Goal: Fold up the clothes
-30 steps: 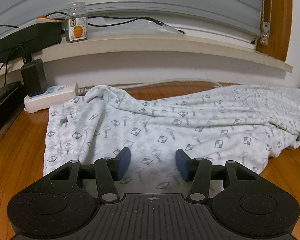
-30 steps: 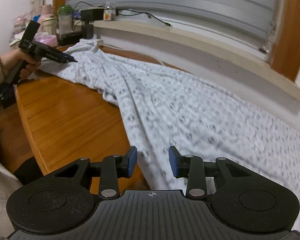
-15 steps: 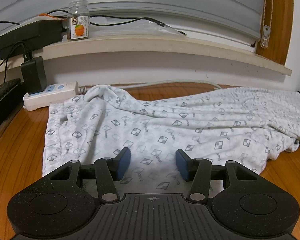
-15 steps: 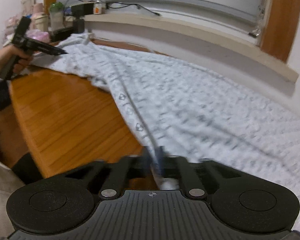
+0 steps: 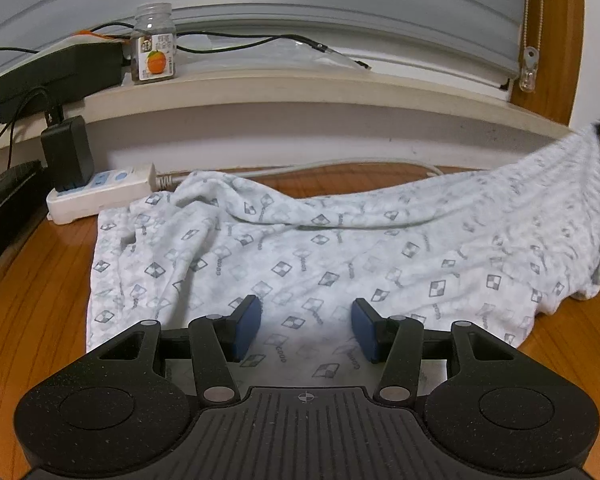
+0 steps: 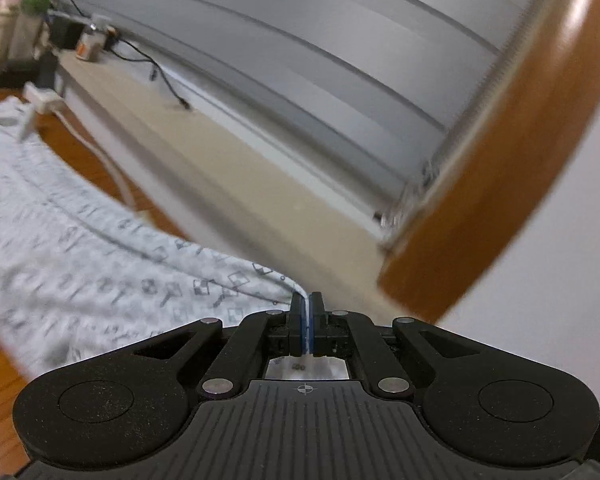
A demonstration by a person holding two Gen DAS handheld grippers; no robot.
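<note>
The wooden worktop [image 5: 28, 312] ran beneath a long pale window ledge [image 5: 300, 88], and spread over most of it lay the white patterned garment [image 5: 308, 256], printed with small grey checked diamonds, rumpled at its left end near the wall and rising off the surface toward the right edge of the left wrist view. In the right wrist view the same garment [image 6: 80, 264] stretched away to the left, blurred, with one edge drawn up into the right hand-held gripper [image 6: 308, 322], whose blue pads were pressed together on a thin fold of the cloth. The left hand-held gripper [image 5: 306, 326] hovered over the near part of the garment with its blue pads [image 5: 248, 320] set wide apart and nothing between them; whether they touched the fabric could not be told. On the ledge sat a long black box [image 5: 60, 76] with cables leading off it, and just beside it a small clear jar [image 5: 155, 46], lidless, with an orange fruit on its label and a dark layer of contents low inside. Below, against the wall, a white power strip [image 5: 100, 194] lay on the worktop with a black adapter [image 5: 66, 154] plugged into it, its grey cord running along behind the garment
</note>
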